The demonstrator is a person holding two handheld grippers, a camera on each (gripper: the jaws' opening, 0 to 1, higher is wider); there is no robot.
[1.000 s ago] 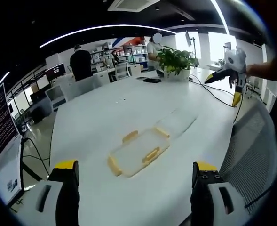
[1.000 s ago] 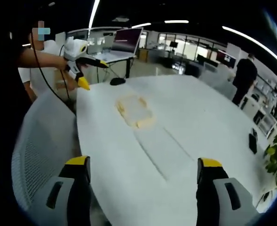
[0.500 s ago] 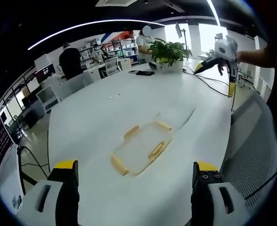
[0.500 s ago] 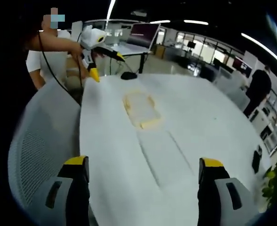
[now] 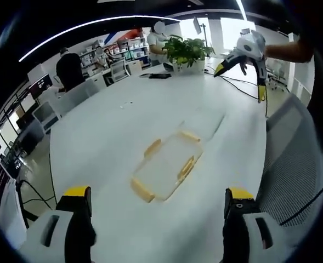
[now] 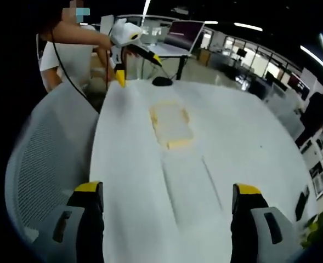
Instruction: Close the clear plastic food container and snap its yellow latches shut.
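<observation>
Both grippers hang with jaws spread wide and empty, the left gripper [image 5: 157, 216] and right gripper [image 6: 166, 211] low in frame, while the clear container [image 5: 166, 172] with yellow latches [image 5: 186, 167] lies mid-frame on the white table [image 5: 112, 126].

Clear yellow-latched container [image 5: 166, 171] flat on table [image 5: 106, 126].

White table [image 5: 112, 126], potted plant [image 5: 184, 52], mesh chair [image 5: 293, 164], laptop [image 6: 182, 37], black mouse [image 6: 162, 81]
</observation>
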